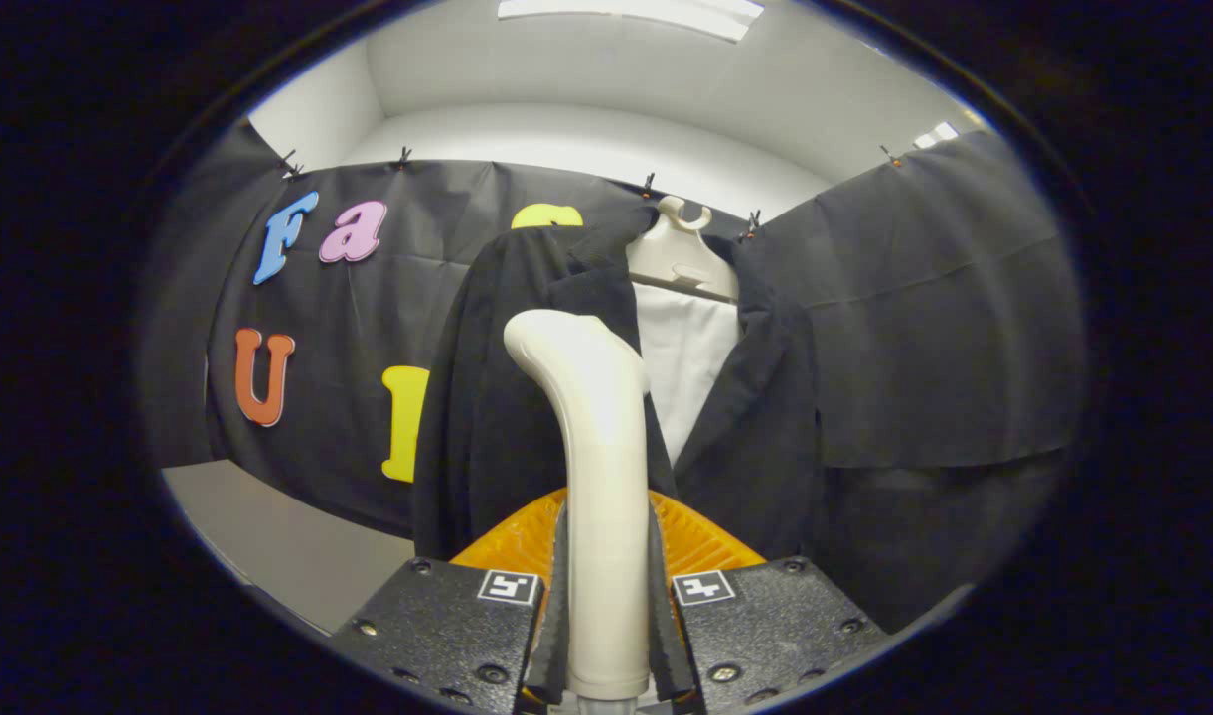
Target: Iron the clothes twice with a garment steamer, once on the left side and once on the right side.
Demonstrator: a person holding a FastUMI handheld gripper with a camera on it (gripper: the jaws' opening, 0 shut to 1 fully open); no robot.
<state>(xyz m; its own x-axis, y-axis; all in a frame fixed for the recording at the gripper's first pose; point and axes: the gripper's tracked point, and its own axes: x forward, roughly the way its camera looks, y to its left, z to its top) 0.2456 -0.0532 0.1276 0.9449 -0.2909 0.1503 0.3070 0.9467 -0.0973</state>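
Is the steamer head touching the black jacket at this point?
Cannot tell. In the gripper view the steamer, clamped between the gripper fingers, overlaps the jacket, hiding contact or gap.

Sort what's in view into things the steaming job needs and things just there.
For the job: steamer, clamped between the fingers of the hand-held gripper; dark jacket just beyond it; white shirt inside the jacket; hanger.
Just there: black cloth wall; ceiling light.

Pale hanger [678,253]; ceiling light [631,12]
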